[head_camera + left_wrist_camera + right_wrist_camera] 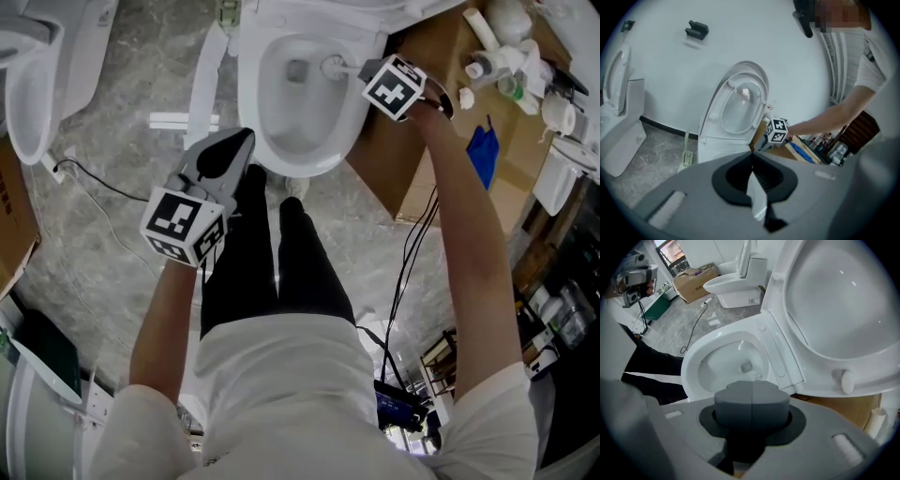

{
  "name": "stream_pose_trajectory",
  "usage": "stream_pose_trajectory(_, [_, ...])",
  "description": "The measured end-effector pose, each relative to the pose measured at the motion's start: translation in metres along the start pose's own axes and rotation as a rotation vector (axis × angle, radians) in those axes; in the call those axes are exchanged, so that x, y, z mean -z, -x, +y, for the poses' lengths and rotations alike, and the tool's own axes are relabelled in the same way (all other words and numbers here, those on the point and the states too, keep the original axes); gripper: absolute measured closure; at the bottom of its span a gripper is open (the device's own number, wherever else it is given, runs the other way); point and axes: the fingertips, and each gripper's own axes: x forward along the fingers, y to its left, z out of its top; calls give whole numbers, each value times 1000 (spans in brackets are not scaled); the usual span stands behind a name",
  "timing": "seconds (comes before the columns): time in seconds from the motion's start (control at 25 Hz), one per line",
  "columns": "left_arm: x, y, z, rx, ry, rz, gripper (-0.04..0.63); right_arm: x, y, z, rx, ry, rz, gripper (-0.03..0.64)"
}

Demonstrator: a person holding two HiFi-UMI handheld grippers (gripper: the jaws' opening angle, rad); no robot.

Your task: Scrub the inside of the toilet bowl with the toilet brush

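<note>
The white toilet bowl [298, 98] stands open in front of me, its lid [834, 301] raised. My right gripper [367, 73] reaches over the bowl's right rim, shut on the toilet brush. The brush head [333, 66] is inside the bowl near the back right wall. In the right gripper view the jaws hide the handle, and only bristles [752, 376] show past them, above the drain [746, 366]. My left gripper [228, 155] hangs at the bowl's front left, shut with nothing in it. From the left gripper view I see the raised seat and lid [740, 105] and the right gripper's marker cube [777, 131].
The person's black-clad legs [272, 262] stand right before the bowl. A brown cardboard box [422, 150] sits against the toilet's right side, with bottles [506, 56] beyond it. A second toilet [37, 84] is at far left. A cable [94, 178] crosses the marble floor.
</note>
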Motion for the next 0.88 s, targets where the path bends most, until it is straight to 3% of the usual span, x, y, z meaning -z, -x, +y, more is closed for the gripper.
stream_pose_trajectory(0.56, [8, 18, 23, -53, 37, -14, 604, -69, -6, -6, 45, 25, -85, 471])
stream_pose_trajectory(0.88, [12, 24, 30, -70, 46, -9, 604, -105, -17, 15, 20, 16, -143, 471])
